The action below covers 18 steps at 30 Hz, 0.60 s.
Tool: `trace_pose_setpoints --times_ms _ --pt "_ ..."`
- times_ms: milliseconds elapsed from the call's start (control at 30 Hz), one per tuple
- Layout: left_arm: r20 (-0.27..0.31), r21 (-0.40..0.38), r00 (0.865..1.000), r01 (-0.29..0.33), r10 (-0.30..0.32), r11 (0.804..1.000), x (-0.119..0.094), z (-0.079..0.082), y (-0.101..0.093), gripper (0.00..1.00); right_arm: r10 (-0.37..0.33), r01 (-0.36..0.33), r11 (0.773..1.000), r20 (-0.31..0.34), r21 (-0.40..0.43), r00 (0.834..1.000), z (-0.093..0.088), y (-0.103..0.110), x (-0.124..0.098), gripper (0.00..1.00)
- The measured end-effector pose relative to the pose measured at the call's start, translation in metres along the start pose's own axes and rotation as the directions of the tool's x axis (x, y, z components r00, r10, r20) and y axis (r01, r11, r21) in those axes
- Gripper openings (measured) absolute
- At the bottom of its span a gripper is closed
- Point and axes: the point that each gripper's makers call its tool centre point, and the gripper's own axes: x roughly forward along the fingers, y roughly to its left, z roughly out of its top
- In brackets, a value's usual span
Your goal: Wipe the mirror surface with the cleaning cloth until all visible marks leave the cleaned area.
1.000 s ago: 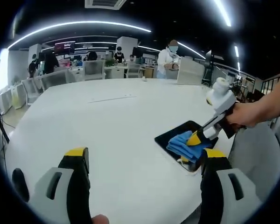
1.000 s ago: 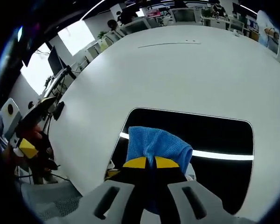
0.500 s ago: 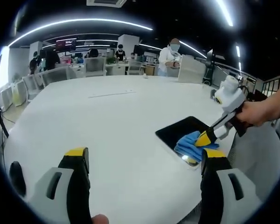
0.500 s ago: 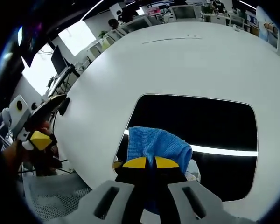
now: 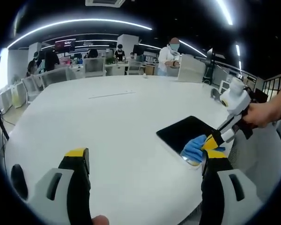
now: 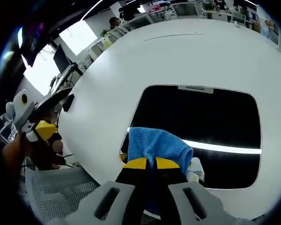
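No readable writing; cloth on mirror

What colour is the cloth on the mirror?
Blue; the cloth shows best in the right gripper view, on the mirror.

A large white round-edged table is seen carrying a dark rectangular mirror, which lies flat near the table's edge. A blue cleaning cloth is pressed onto the mirror's near corner. A faint thin line is marked across the tabletop farther off.
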Motion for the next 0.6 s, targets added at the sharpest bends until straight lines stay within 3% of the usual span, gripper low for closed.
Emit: trace_pose_setpoints --times_ms 233,600 --pt "0.001 0.004 1.000 0.007 -0.007 1.000 0.001 0.005 -0.007 0.99 0.018 -0.018 1.000 -0.031 0.009 0.999 -0.008 0.005 -0.004 0.00" --pt "0.006 0.005 1.000 0.007 -0.007 1.000 0.003 0.006 -0.002 0.99 0.030 -0.030 0.999 -0.030 0.011 0.999 -0.012 0.008 -0.005 0.00"
